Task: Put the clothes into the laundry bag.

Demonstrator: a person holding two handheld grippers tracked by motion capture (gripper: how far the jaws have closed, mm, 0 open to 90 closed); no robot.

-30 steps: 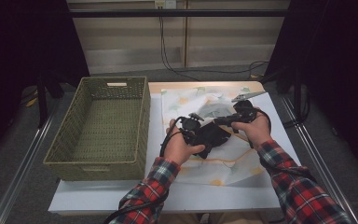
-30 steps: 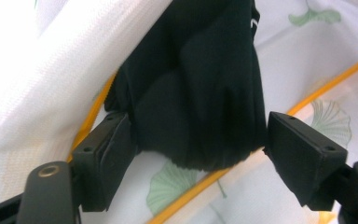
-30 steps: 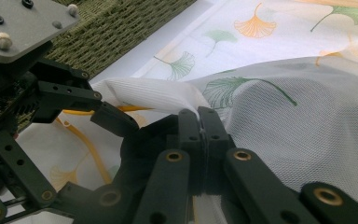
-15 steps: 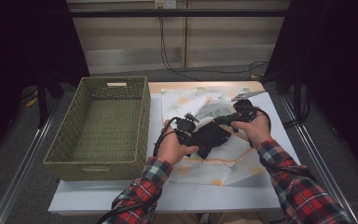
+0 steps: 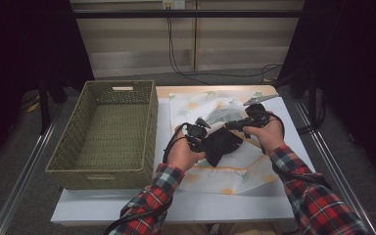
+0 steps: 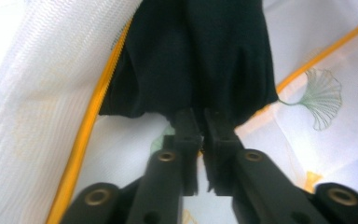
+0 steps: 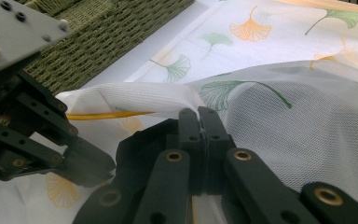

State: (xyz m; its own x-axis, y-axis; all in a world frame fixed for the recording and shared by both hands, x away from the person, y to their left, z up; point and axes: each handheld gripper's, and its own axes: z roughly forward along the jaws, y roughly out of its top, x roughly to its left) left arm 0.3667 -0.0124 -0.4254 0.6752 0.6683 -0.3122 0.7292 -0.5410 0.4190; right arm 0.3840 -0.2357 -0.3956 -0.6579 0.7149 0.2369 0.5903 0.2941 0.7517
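A black cloth (image 5: 221, 144) hangs between my two hands over a white mesh bag (image 5: 215, 110) printed with ginkgo leaves and edged in yellow. My left gripper (image 6: 201, 119) has just been closing, and its jaws now pinch the lower edge of the black cloth (image 6: 196, 56). My right gripper (image 7: 198, 114) is shut on the folded rim of the mesh bag (image 7: 135, 100), with the black cloth (image 7: 140, 144) just below its jaws. In the high view the left gripper (image 5: 209, 139) is left of the cloth and the right gripper (image 5: 228, 126) is at its upper right.
A woven green basket (image 5: 103, 169) stands on the left half of the white table (image 5: 176, 205), close beside my left hand. The mesh bag spreads over the right half. Dark floor and metal rails surround the table.
My left gripper's jaws have closed onto the black cloth's edge. Both hands have stayed nearly where they were, and the right gripper has kept its hold.
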